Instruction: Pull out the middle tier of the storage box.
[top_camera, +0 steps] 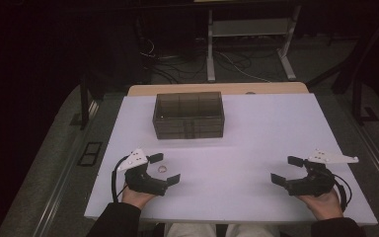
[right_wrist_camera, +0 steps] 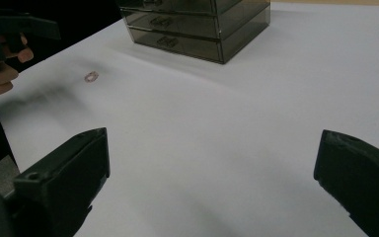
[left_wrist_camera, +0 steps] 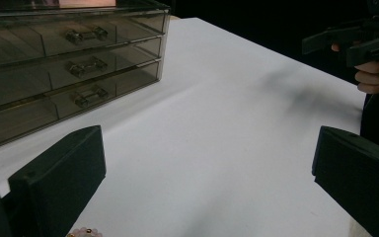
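so, high view: the left gripper (top_camera: 164, 169) rests wide open on the white table (top_camera: 256, 128) with the small bead bracelet (top_camera: 162, 169) lying loose between its jaws, not yet pinched, while the right gripper (top_camera: 288, 170) sits open and empty well apart near the right edge, and the smoky three-drawer organizer (top_camera: 188, 115) stands shut at the far side, so by my reading nothing is done and pick-up and stowing remain. left gripper view: bracelet beads (left_wrist_camera: 85, 232) peek up just beside the near jaw, drawers (left_wrist_camera: 74, 66) all closed, bare tabletop ahead. right gripper view: jaws spread on nothing, bracelet (right_wrist_camera: 91, 76) far off by the other hand (right_wrist_camera: 0, 69), broad free surface up to the organizer (right_wrist_camera: 197, 24).
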